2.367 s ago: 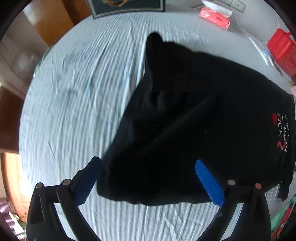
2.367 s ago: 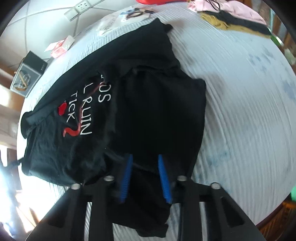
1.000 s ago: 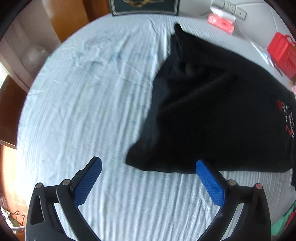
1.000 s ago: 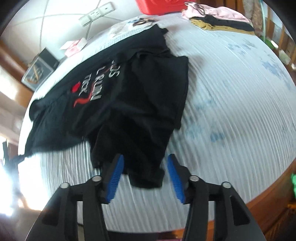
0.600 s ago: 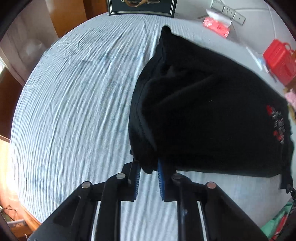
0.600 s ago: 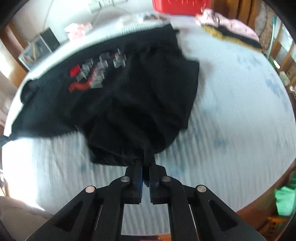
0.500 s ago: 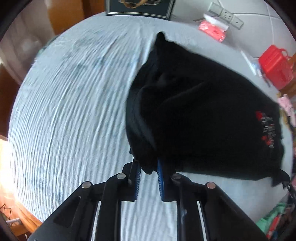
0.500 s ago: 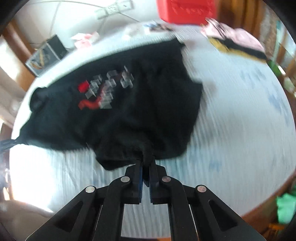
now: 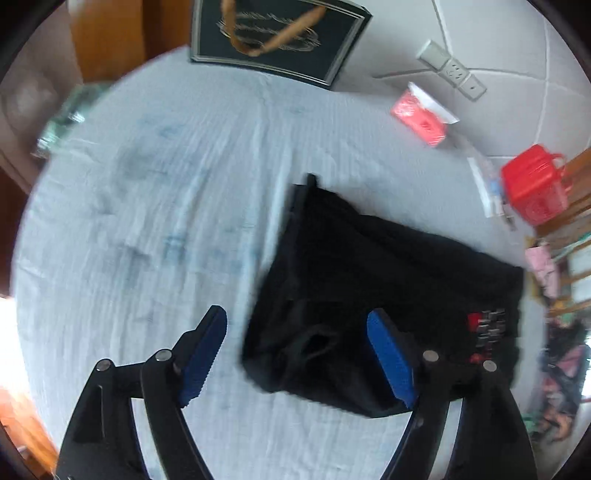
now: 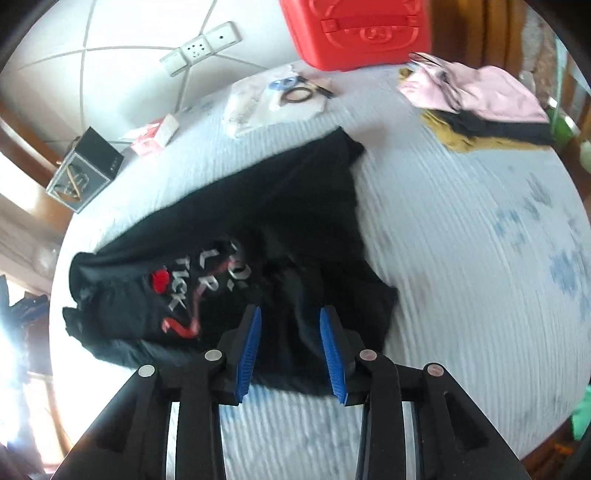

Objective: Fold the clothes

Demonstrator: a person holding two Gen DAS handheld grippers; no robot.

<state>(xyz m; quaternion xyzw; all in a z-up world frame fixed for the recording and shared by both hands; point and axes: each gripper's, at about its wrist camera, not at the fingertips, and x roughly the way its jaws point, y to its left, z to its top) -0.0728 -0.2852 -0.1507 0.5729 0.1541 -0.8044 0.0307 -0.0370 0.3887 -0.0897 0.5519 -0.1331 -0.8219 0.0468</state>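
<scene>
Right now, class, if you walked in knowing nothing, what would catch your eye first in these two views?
First, the black T-shirt with red and white lettering, lying rumpled in the middle of the pale blue striped sheet. Next, the blue-padded left gripper and right gripper above its near edge, both jaws opening and gripping nothing. Then the bright red plastic case at the far edge, beside a pink garment.

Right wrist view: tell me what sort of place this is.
Most likely a bedroom at home. A black T-shirt lies on a bed with a pale blue sheet, folded clothes sit at its far corner, and wall sockets are set in a padded headboard.
</scene>
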